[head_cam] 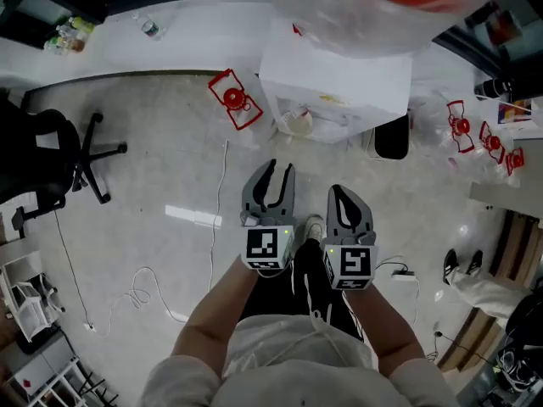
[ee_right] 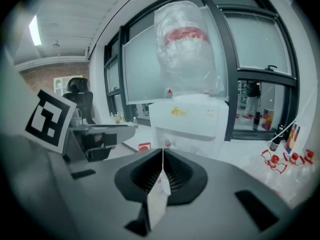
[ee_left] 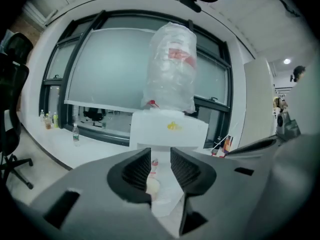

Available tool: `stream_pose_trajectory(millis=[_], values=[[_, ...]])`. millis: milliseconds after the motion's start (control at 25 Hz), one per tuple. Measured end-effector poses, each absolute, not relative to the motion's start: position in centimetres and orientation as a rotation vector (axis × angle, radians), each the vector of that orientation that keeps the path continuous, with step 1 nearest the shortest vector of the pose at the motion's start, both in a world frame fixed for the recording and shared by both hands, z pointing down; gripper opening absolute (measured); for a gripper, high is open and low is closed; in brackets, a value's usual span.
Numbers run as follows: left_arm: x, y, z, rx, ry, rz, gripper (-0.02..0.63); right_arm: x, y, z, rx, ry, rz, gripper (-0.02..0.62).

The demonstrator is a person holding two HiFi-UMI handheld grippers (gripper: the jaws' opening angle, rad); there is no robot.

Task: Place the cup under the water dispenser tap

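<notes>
My left claw (ee_left: 160, 156) is narrow and empty, my right claw (ee_right: 162, 156) shut, and the cup (ee_left: 152, 186) ahead looks light and squashy, so I should squeeze its sides softly.

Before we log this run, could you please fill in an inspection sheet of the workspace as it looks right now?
Surface: pale glossy floor; no table seen.
Job's things: dispenser with a plastic-wrapped bottle on top; cup in its front recess, whether right under a tap can't be told.
Clutter: red wire frames on the floor, more at right; small bottles on the sill.
Grippers: left gripper open, empty; right gripper shut, nothing held.
Cables: white cable across the floor; power strip.
Surroundings: chair, windows, a bystander's shoes.
</notes>
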State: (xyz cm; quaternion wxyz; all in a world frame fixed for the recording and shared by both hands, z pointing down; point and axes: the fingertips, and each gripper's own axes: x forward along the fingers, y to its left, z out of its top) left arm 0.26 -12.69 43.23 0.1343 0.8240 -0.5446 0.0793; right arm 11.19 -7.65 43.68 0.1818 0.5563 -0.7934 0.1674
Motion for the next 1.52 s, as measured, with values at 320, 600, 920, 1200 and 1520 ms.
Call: stream_pose_trajectory(millis=[320,600,920,1200,1520], values=[[-3.0,-11.1,33.7,2.427,-1.602,0.190,0.031,10.5,-7.1,35.6,1.644,-2.280,0.467,0.029],[-3.4,-10.1,26.3,2.545,-1.529,0.148,0.020,11.0,-7.5,27.0,1.757,-2.324,0.360,0.029],[-2.2,-10.2,18.8,2.650,-1.463,0.146,0.020,10.8,-7.7,21.0,1.793,-2.409,0.274,0.028],[-0.7,-11.1,15.5,2.684,-1.416,0.075,0.020,10.9,-8.8,17.7,1.794,-2.450,0.174,0.028],[0.1,-12.0,14.8,2.713,-1.371,0.067,0.020,11.0,-9.7,16.9,1.792,-2.442,0.134,0.027]])
